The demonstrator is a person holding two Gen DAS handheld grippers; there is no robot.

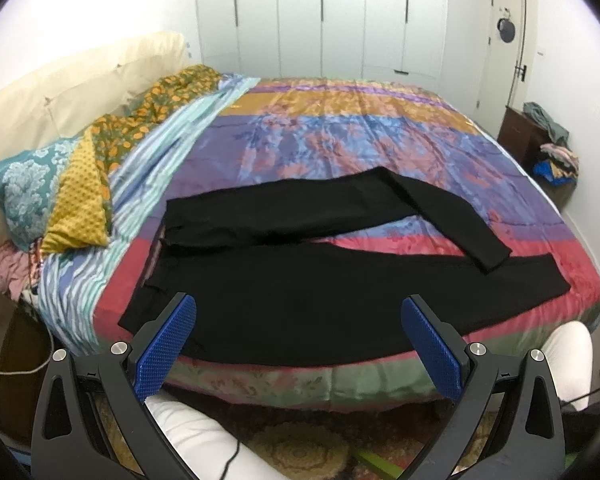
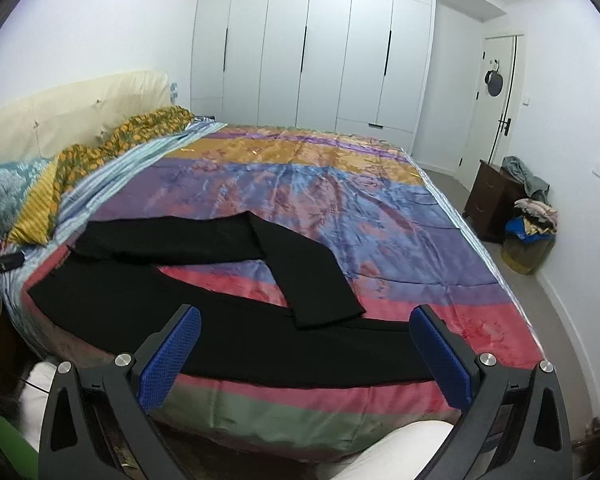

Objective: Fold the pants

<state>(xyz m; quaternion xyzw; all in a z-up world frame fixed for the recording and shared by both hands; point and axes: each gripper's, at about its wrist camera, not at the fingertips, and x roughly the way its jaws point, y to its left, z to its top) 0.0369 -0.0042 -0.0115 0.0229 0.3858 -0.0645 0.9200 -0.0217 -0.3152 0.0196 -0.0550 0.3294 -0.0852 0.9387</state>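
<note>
Left wrist view: black pants lie spread on a bed covered by a shiny patchwork quilt; the waistband is at the left, near the quilt's front edge; one leg runs flat along that edge toward the right, and the other leg bends back so its cuff rests across the first. The left gripper hangs above the near leg, its blue pads spread wide, gripping nothing. The cloth looks thin, soft and limp, so it would likely sag and slide on the glossy quilt; the waistband corner or a cuff seems the firmest place to pinch. Patterned pillows sit well apart at the left; a cream headboard stands behind them.

Right wrist view: the pants again lie along the quilt's front edge; the bent leg's cuff overlaps the straight leg. The right gripper hovers over that leg, fingers wide apart and empty. A dark nightstand and a laundry pile stand far off by the right wall; white wardrobes line the back; nothing blocks the pants.
</note>
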